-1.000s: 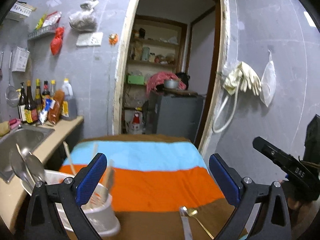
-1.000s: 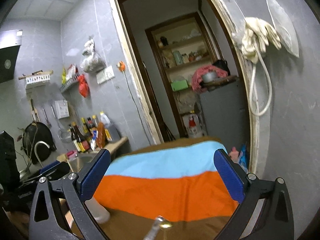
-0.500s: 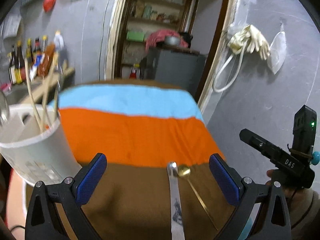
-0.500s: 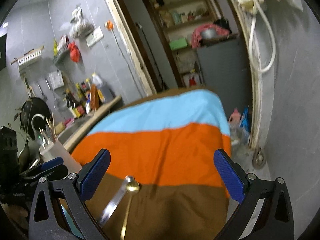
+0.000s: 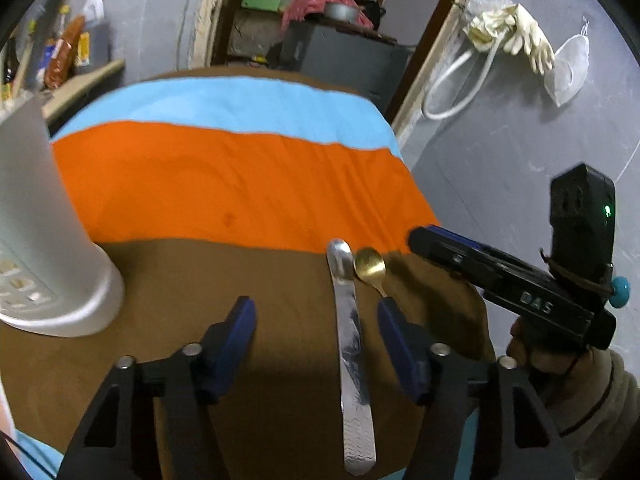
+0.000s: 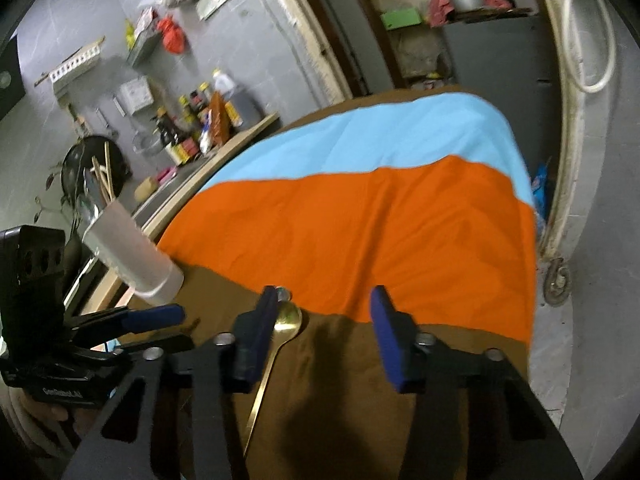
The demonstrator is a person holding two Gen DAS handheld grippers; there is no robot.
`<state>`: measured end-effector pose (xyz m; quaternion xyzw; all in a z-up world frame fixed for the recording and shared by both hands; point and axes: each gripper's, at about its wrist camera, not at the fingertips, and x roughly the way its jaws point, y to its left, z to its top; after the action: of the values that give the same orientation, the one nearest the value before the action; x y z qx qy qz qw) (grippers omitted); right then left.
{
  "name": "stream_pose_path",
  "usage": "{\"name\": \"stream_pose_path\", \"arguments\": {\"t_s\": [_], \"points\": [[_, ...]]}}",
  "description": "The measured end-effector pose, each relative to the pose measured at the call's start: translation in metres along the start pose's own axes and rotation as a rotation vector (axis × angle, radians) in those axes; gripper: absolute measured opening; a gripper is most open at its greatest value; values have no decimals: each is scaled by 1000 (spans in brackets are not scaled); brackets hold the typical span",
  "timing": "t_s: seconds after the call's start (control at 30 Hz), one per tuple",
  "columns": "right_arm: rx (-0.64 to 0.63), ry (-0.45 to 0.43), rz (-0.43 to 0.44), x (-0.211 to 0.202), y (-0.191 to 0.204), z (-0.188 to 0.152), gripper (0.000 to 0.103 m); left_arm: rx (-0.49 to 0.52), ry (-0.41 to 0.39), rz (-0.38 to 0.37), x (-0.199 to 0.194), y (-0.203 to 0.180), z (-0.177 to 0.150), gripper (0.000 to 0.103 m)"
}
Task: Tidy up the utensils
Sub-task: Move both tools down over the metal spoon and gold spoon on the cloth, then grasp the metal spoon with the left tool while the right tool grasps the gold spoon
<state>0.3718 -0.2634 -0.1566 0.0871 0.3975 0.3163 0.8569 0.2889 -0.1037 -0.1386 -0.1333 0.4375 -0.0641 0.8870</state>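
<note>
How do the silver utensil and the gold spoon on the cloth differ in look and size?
Colour: the silver utensil is bright grey metal; the gold spoon is brass-yellow.
Size: the silver utensil is clearly longer and broader; the gold spoon is smaller.
Handle: the silver utensil has a wide flat handle with a ribbed end; the gold spoon has a thin handle.
Both lie side by side on the brown stripe of the cloth, heads toward the orange stripe.
</note>
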Motion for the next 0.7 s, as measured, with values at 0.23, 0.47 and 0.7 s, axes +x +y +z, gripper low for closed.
{"name": "stream_pose_path", "arguments": {"t_s": [0.23, 0.47, 0.7], "points": [[-22, 78, 50, 22, 4, -4, 25, 49, 82, -24, 17, -12, -5, 36], [-25, 124, 56, 34, 6, -5, 21, 79, 115, -22, 24, -20, -3, 26], [-49, 158, 58, 37, 13, -4, 13, 132, 147, 13, 27, -30, 0, 16]]}}
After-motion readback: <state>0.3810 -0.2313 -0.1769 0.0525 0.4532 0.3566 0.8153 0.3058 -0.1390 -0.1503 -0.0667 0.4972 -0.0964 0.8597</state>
